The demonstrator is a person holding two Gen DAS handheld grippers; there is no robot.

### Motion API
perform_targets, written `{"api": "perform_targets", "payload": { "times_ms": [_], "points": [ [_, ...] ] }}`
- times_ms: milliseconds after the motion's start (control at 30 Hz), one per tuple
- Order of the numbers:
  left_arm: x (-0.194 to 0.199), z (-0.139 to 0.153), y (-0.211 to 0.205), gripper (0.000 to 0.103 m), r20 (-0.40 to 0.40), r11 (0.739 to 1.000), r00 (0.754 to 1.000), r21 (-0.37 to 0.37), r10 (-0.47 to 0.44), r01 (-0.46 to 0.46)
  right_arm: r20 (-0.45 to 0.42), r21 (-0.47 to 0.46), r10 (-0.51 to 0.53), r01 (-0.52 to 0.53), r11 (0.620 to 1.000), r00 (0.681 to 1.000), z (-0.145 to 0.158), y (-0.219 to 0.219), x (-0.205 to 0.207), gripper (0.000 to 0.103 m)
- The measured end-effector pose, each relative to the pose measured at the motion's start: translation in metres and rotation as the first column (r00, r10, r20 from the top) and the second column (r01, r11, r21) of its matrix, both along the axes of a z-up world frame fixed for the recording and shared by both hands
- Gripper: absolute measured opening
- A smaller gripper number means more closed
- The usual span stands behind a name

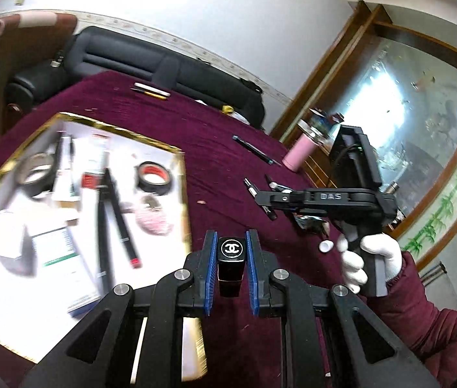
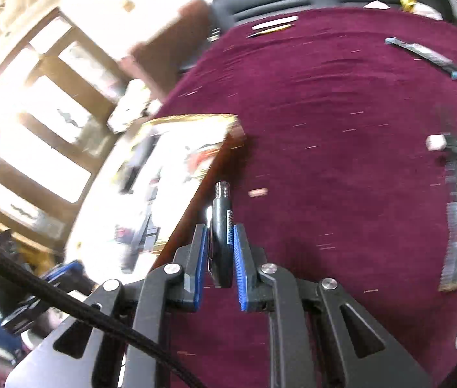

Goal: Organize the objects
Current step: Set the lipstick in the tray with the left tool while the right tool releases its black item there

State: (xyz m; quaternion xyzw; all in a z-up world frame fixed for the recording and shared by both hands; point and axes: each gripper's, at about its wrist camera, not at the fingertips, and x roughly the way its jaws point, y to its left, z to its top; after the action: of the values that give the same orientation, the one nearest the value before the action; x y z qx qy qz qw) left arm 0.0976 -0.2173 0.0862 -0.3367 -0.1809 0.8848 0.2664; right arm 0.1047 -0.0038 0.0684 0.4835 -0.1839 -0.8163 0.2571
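- left gripper [image 1: 231,245]: black linkage arms, silver pivot screws, blue ribbed pads
- right gripper [image 2: 221,242]: same build; black braided cable [image 2: 66,300] alongside; white "DAS" lettering on its arm
- hand [image 1: 369,263]: white knit glove, maroon padded sleeve [image 1: 435,329]

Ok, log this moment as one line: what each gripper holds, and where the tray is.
left gripper: shut on black lipstick | right gripper: shut on dark pen | gold-rimmed tray: on maroon cloth, already holding items
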Motion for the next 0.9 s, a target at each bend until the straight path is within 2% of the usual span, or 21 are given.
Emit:
{"api": "perform_targets", "payload": {
  "times_ms": [233,400,667,900],
  "points": [
    [0.015,-0.012,-0.051,0.014,0.054,0.995,0.993,0.000,0.104,-0.104,0.040,-0.032,0.139,-0.138,0.990,0.989,-0.015,-0.084,-0.006,0.014],
    [0.005,-0.025,-0.062,0.014,0.116,0.992,0.985,-0.006,0.127,-0.127,0.068,0.031,0.181,-0.183,0.983,0.981,-0.030,-0.125,-0.011,0.014],
    [-0.015,-0.049,-0.061,0.014,0.176,0.993,0.977,-0.022,0.119,-0.117,0.072,0.138,0.185,-0.194,0.971,0.980,-0.035,-0.147,-0.002,0.014],
    [-0.023,-0.052,-0.062,0.014,0.187,0.992,0.974,-0.006,0.125,-0.126,0.078,0.201,0.153,-0.165,0.966,0.985,-0.035,-0.146,0.009,0.015]
  ]
}}
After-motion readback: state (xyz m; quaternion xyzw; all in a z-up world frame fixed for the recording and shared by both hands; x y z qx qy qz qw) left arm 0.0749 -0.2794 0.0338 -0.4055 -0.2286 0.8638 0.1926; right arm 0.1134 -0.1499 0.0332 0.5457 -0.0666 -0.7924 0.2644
